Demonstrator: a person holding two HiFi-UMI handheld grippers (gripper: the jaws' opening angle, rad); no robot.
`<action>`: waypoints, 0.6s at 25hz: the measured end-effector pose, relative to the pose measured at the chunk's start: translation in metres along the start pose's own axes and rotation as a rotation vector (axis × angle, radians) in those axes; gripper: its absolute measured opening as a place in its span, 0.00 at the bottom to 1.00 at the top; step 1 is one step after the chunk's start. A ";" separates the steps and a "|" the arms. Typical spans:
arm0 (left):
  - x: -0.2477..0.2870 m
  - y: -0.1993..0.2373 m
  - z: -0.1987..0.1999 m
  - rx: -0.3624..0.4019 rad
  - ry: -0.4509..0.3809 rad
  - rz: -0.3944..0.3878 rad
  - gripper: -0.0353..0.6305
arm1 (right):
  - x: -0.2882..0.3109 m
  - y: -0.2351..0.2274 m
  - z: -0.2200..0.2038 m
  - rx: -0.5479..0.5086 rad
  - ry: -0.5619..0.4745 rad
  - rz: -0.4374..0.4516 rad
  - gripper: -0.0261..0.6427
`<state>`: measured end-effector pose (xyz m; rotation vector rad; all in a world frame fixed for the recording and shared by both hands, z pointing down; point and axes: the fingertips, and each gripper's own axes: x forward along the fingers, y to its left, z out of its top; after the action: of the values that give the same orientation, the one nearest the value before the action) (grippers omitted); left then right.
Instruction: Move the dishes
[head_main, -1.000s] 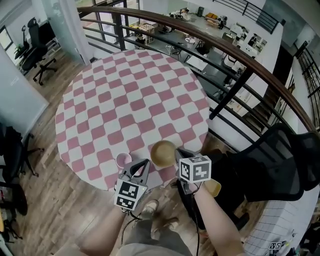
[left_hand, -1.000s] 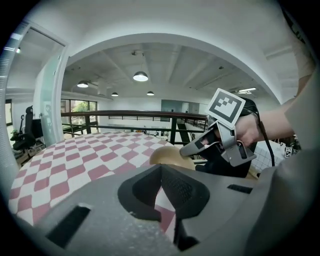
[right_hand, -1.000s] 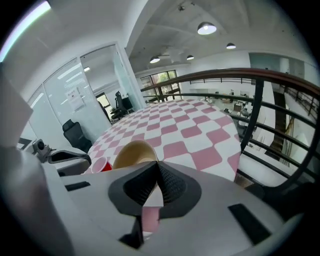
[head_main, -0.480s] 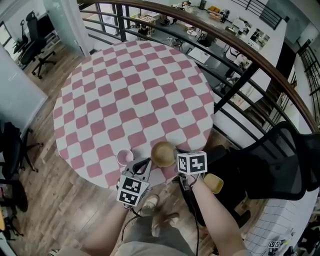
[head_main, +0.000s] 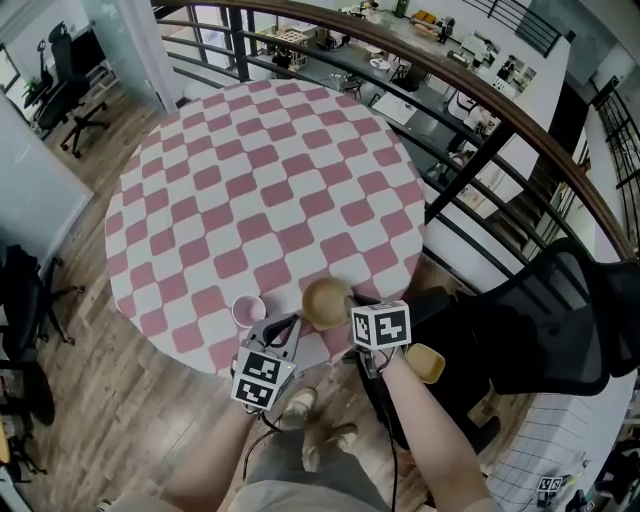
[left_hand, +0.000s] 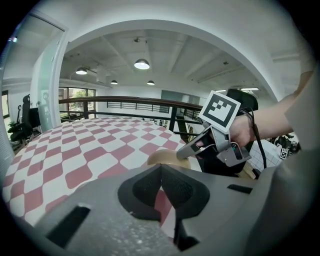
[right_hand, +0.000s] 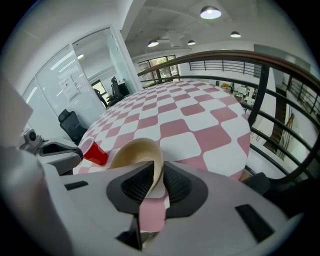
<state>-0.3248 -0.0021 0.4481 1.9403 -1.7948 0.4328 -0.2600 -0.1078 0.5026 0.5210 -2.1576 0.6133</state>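
A tan bowl (head_main: 325, 303) sits near the front edge of the round pink-and-white checkered table (head_main: 260, 180). My right gripper (head_main: 352, 306) reaches it from the right. The bowl's rim (right_hand: 150, 160) stands between the pads of my right gripper (right_hand: 156, 182). The jaws have just been opening, and a thin gap shows beside the rim. A red cup (head_main: 248, 311) stands upright left of the bowl, and it also shows in the right gripper view (right_hand: 95, 152). My left gripper (head_main: 288, 325) hangs at the table edge between cup and bowl. Its pads (left_hand: 150, 187) meet with nothing between them.
A second tan bowl (head_main: 425, 364) lies below table level beside my right forearm. A black office chair (head_main: 540, 330) stands at the right. A dark railing (head_main: 470, 100) curves behind the table. The wooden floor (head_main: 90, 400) lies to the left.
Both grippers have come down a little toward the table edge, and the bowl with them. The right jaws now stand slightly apart around the rim.
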 end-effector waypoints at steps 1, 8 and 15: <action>-0.002 0.000 0.003 -0.003 -0.005 0.000 0.07 | -0.004 0.001 0.002 -0.006 -0.009 -0.001 0.12; -0.025 -0.003 0.047 0.025 -0.088 -0.001 0.07 | -0.051 0.013 0.034 -0.081 -0.155 -0.029 0.19; -0.064 -0.017 0.118 0.111 -0.209 -0.004 0.07 | -0.138 0.025 0.077 -0.132 -0.415 -0.084 0.12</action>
<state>-0.3234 -0.0098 0.3133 2.1331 -1.9321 0.3452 -0.2395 -0.1118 0.3442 0.7120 -2.5281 0.3326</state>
